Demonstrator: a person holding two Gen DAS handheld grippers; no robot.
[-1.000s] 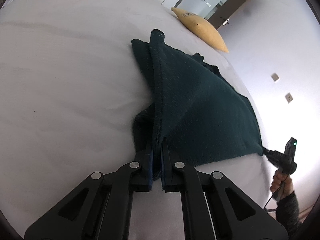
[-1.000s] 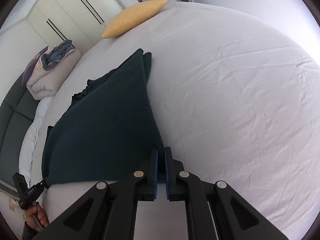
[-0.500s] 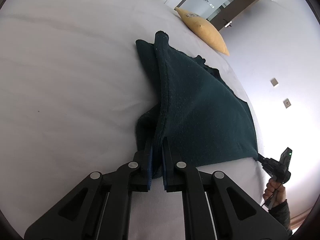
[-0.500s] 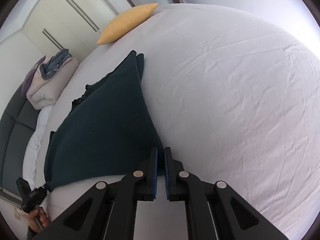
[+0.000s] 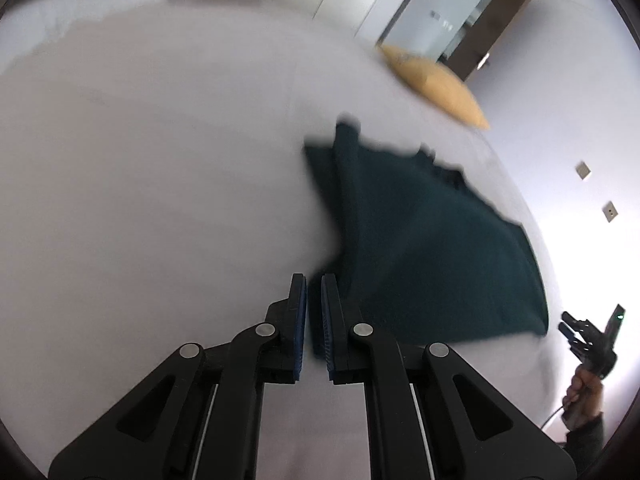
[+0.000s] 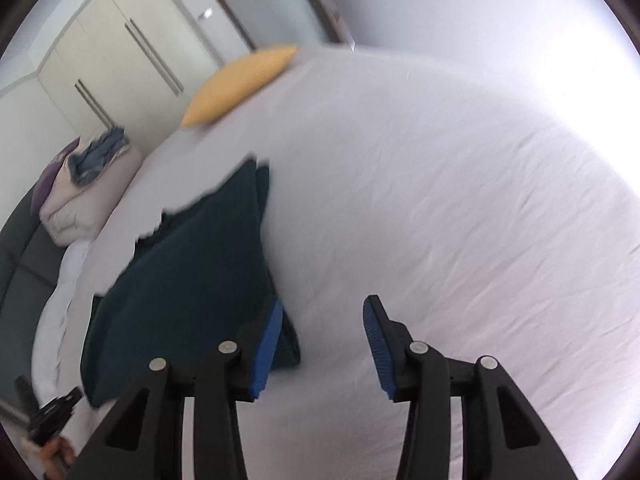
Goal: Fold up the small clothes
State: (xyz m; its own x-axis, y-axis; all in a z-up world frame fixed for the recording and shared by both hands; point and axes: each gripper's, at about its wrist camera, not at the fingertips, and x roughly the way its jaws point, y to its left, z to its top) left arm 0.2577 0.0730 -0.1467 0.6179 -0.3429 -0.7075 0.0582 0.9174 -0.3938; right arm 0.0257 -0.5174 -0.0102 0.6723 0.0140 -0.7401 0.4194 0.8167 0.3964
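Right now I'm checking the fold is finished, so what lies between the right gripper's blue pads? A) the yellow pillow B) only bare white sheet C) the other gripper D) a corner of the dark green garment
B: in the right wrist view the right gripper has its jaws spread, having just been opening, with only white bed sheet between them; the dark green garment lies beside its left pad.
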